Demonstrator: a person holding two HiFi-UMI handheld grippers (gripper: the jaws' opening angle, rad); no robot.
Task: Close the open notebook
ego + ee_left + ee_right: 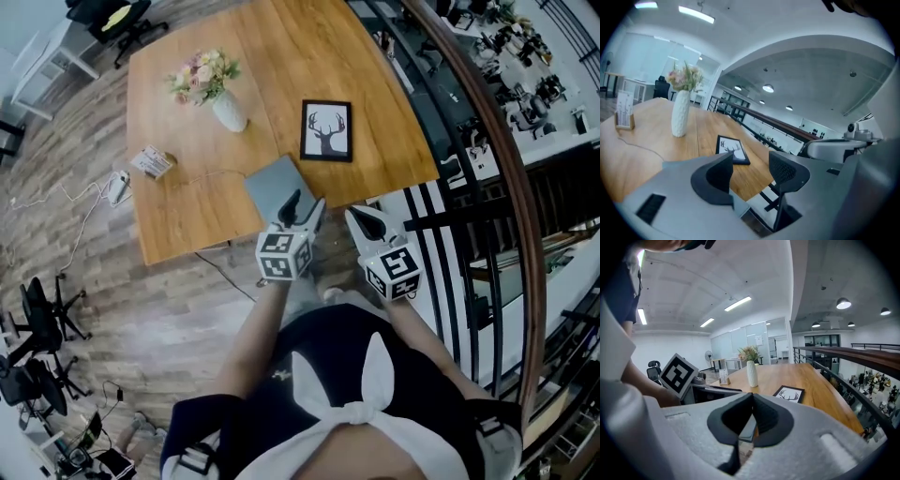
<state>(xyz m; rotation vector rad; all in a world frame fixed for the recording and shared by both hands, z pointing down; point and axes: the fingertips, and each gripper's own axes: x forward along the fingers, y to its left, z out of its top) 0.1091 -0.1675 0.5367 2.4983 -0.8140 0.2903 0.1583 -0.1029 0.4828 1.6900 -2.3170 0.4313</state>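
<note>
The notebook (277,186) lies shut near the table's front edge, its flat grey cover facing up. My left gripper (302,208) hovers just over the notebook's near corner with its jaws wide apart and nothing between them. In the left gripper view the two dark fingers (719,176) stand apart above the grey cover (672,165). My right gripper (368,222) hangs off the table's front edge, to the right of the notebook. In the right gripper view its jaws (751,416) meet, with nothing gripped.
A framed deer picture (326,129) lies behind the notebook. A white vase of flowers (228,111) and a small card stand (152,161) sit further left on the wooden table (197,216). A black railing (469,216) runs along the right side.
</note>
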